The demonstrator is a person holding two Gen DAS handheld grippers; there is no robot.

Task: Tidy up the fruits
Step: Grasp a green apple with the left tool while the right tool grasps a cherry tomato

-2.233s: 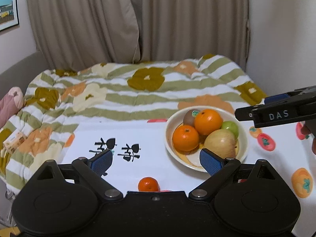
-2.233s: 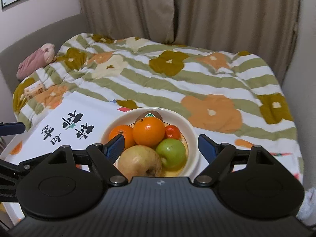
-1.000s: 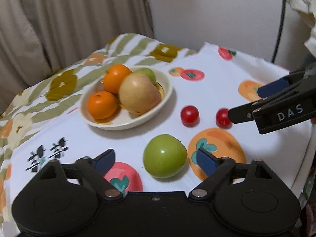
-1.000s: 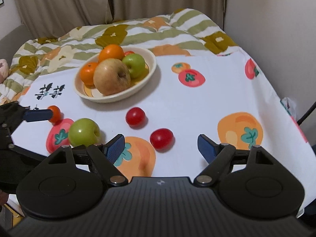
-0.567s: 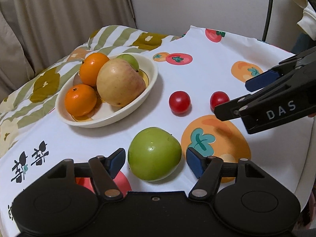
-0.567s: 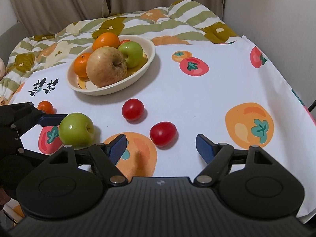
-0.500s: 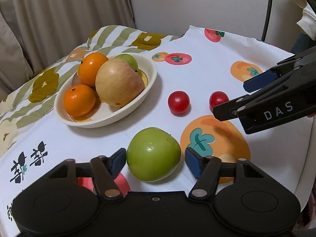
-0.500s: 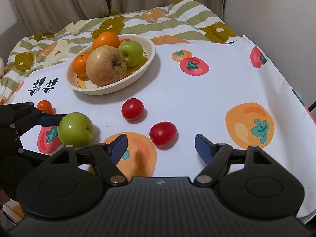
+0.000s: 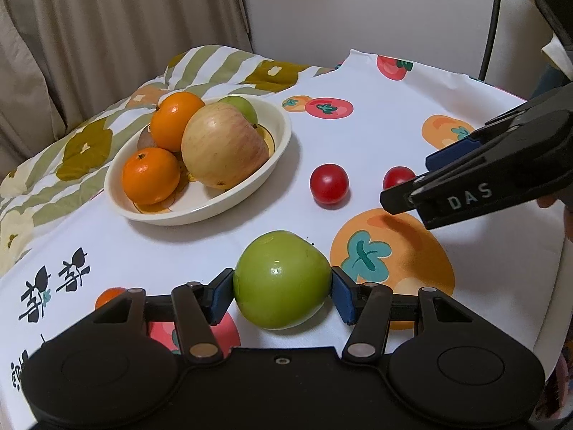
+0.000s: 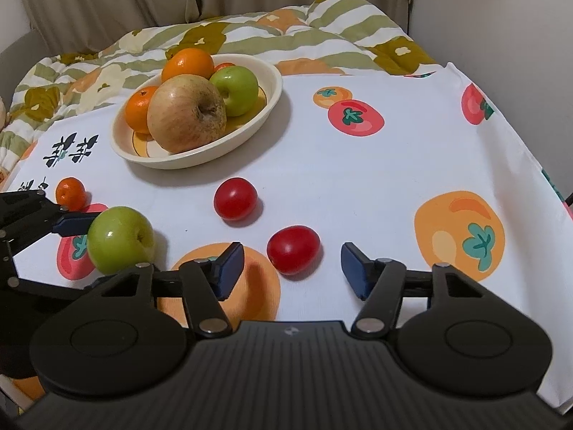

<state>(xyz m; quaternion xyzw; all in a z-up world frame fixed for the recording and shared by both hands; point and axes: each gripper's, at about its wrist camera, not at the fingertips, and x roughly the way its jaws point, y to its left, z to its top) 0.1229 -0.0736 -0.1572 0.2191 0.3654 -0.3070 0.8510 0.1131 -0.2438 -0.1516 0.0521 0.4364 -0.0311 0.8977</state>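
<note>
My left gripper (image 9: 283, 295) is closing, pads touching the smooth round green apple (image 9: 282, 284), my right gripper (image 10: 292, 268) narrowing around the glossy red tomato (image 10: 293, 249) without contact; either could squirt free.

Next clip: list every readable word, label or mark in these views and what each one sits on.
"DAS": white letters on the side of the right gripper, seen from the left wrist.
Black brush-style characters printed on the tablecloth left of the bowl: too stylised to read.
Nothing else legible.
</note>
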